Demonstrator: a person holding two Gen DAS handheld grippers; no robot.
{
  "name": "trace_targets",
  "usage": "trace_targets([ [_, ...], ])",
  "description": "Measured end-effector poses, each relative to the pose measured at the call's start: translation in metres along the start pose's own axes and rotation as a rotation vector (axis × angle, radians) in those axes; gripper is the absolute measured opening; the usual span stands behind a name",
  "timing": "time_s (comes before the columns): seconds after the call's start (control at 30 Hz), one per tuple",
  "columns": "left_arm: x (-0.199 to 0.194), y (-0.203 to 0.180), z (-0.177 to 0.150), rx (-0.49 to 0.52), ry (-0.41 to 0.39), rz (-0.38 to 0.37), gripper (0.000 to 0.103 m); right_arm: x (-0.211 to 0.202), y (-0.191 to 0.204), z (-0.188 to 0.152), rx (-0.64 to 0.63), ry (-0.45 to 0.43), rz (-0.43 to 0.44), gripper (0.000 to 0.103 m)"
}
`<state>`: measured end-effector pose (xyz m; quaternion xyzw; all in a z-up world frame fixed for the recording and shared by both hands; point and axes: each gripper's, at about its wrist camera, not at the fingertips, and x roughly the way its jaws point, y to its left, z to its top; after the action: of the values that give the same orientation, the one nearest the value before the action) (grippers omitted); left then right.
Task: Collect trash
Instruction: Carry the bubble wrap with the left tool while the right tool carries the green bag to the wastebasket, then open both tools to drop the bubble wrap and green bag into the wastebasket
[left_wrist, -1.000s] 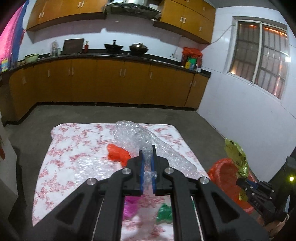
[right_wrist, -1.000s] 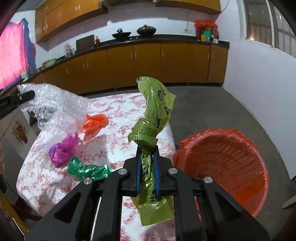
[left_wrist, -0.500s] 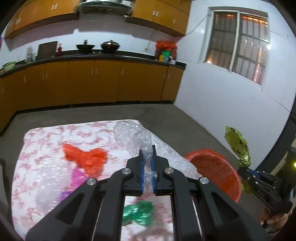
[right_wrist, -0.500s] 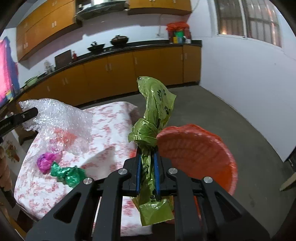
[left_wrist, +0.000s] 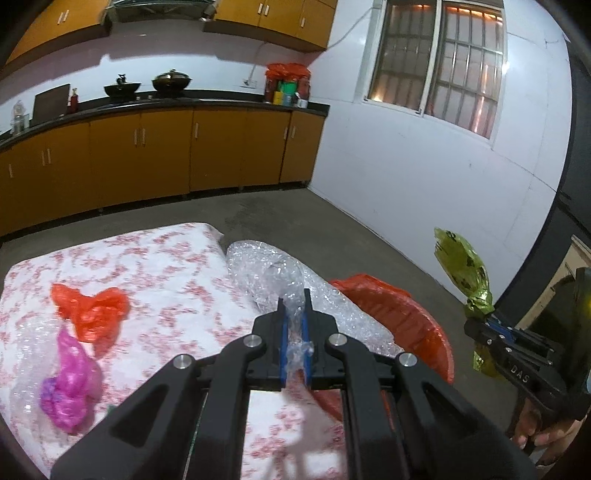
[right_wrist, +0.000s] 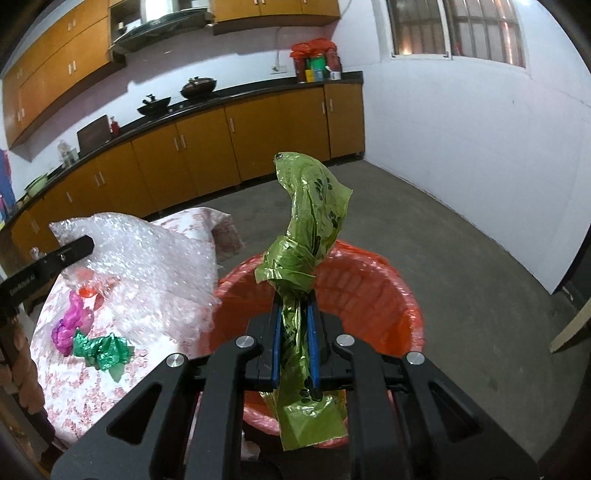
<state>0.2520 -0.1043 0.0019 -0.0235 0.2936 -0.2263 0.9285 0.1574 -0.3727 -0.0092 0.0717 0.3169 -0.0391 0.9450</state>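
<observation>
Two pieces of trash are clamped tight: our right gripper (right_wrist: 293, 341) pinches the green knotted bag (right_wrist: 306, 236) over the orange bin (right_wrist: 384, 295), ready to drop; our left gripper (left_wrist: 294, 347), at its nine o'clock, pinches bubble wrap (left_wrist: 273, 273) beside the bin, next in.

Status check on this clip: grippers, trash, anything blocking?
Left gripper shut on bubble wrap. Right gripper shut on green bag, above orange bin. Nothing blocking.
</observation>
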Motion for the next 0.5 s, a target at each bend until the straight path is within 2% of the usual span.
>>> trace_targets([
  [0.5, 0.054, -0.054, -0.013, 0.047, 0.080, -0.078, 0.008, 0.021, -0.030, 0.000, 0.074, 0.034, 0.000, 0.013],
])
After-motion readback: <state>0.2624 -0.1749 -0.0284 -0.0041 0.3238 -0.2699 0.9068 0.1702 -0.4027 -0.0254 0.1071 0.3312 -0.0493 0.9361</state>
